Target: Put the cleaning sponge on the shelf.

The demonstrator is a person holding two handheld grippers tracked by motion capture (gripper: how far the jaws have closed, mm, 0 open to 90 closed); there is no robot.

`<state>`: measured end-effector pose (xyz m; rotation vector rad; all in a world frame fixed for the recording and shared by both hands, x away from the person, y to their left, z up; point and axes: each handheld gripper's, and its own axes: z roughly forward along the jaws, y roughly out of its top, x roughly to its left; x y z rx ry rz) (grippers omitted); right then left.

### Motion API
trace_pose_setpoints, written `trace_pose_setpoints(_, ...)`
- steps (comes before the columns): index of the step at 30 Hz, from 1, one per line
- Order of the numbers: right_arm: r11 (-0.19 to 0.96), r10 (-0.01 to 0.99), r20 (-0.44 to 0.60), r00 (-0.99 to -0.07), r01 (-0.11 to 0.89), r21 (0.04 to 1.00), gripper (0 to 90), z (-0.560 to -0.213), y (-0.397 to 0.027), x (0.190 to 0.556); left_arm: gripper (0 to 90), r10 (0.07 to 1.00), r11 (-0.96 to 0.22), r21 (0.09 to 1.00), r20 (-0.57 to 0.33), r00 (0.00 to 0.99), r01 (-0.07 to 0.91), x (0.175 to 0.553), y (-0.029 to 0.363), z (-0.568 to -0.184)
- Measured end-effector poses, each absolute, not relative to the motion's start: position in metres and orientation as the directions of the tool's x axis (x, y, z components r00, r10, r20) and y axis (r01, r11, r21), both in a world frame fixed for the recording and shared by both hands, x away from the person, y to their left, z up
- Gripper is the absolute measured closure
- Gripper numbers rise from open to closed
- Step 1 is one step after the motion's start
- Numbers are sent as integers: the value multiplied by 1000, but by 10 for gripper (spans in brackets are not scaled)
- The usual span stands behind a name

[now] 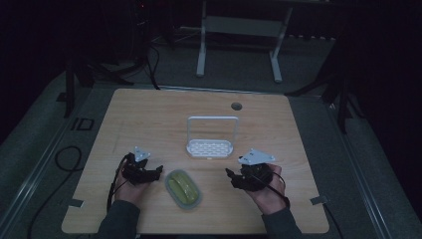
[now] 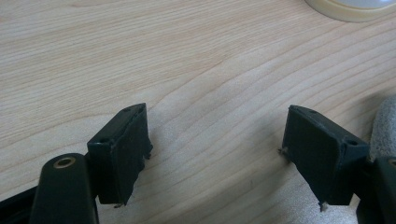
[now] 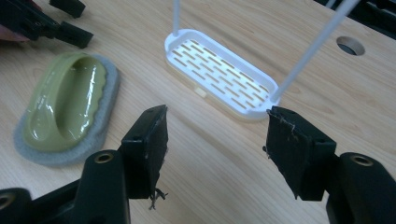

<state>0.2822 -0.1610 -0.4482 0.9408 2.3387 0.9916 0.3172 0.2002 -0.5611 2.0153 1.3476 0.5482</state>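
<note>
- The rack is a white tray with a slotted floor and a tall wire handle arching over it; nothing lies in it. It stands near the table's middle, beyond both grippers.
- The scrubber has a green handle on a grey pad. It lies flat on the table between the two grippers, near the front edge and well short of the rack.
- The left gripper sits just left of the scrubber. Its jaws are wide apart over bare wood, gripping nothing.
- The right gripper is to the scrubber's right, pointing toward it. Its jaws stand wide too, with nothing between them; in the right gripper view the rack's near end shows just past them.
- The table is pale wood with a round cable hole near its far edge.
- The room is dim, with dark carpet. A white desk frame stands beyond the table, and cables trail over the floor at the left.
</note>
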Motion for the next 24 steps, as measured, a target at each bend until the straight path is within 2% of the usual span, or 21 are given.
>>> trace_pose_setpoints(21, 579, 669, -118, -734, 415, 702, 432, -436, -115, 297, 223, 922, -266, 708, -11, 388, 654, 317, 200, -561)
trace_pose_setpoints(24, 578, 663, -117, -740, 406, 708, 483, -434, -111, 299, 222, 921, -267, 709, -11, 389, 653, 317, 200, -561)
